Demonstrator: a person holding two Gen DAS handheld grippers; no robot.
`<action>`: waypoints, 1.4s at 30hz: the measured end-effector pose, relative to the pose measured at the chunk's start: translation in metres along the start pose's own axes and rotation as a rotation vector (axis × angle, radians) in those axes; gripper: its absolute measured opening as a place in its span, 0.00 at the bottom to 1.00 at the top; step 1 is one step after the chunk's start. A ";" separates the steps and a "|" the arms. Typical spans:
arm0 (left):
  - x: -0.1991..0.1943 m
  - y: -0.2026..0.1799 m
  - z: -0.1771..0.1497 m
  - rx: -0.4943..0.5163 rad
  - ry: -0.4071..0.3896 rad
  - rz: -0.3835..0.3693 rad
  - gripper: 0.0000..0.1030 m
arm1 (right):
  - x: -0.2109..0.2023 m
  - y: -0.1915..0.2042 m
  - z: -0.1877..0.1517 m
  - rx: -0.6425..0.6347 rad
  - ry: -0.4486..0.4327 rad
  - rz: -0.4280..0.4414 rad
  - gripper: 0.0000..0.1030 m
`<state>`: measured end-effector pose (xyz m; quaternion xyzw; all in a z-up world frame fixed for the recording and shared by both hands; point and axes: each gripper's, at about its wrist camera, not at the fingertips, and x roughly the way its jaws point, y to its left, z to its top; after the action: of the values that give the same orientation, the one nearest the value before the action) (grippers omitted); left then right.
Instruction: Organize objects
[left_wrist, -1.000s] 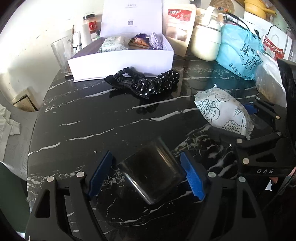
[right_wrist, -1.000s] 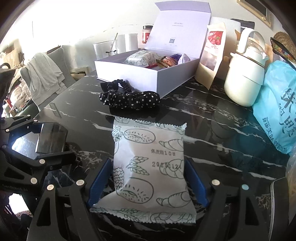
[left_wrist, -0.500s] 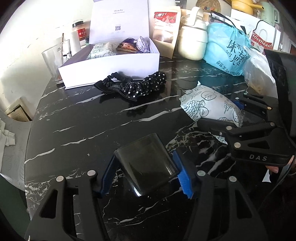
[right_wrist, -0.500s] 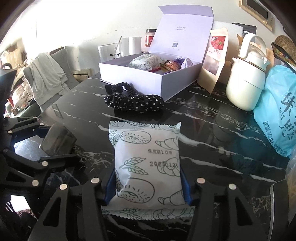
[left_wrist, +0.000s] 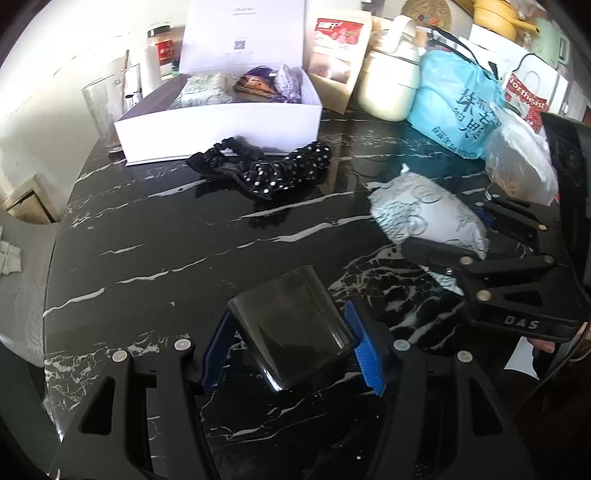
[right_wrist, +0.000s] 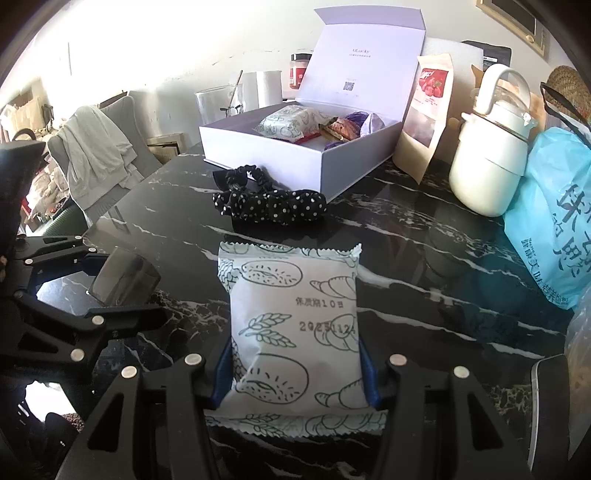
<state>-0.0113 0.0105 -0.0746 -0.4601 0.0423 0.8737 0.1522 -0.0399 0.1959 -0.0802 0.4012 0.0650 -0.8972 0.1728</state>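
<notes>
Smoky, dark translucent plastic box (left_wrist: 291, 328) clamped between the blue pads (left_wrist: 364, 349) of the left gripper (left_wrist: 288, 343), lying tilted, low over the black marble table (left_wrist: 177, 240), near its front edge. Jaws drawn in on both sides of the box within the last second, pads now pressing its walls. Same box seen at the left of the right wrist view (right_wrist: 123, 277), just beside the other tool.

Held in the right gripper (right_wrist: 295, 369): a white snack packet (right_wrist: 293, 325) printed with bread and wheat drawings, lower half squeezed between the blue pads (right_wrist: 223, 373), crimped top edge pointing away toward the far side of the table. Jaws just closed onto it as well, sides visibly pinched in.

Farther back, well apart from both grippers: a black polka-dot scrunchie (right_wrist: 269, 203) touching the front of an open white gift box (right_wrist: 295, 155) with snacks inside. Beside that, a cream kettle (right_wrist: 487, 162) and a blue plastic bag (right_wrist: 554, 221).
</notes>
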 end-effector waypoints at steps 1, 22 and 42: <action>-0.001 0.001 0.001 -0.003 0.001 0.003 0.56 | -0.001 0.000 0.001 0.001 -0.003 0.001 0.53; -0.040 0.021 0.056 -0.056 -0.036 0.015 0.56 | -0.034 -0.008 0.046 -0.050 -0.041 0.052 0.53; -0.089 0.020 0.138 -0.015 -0.160 0.137 0.56 | -0.053 -0.009 0.122 -0.145 -0.079 0.079 0.53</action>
<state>-0.0794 0.0008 0.0755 -0.3860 0.0549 0.9163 0.0917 -0.0953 0.1866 0.0407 0.3542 0.1073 -0.8977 0.2390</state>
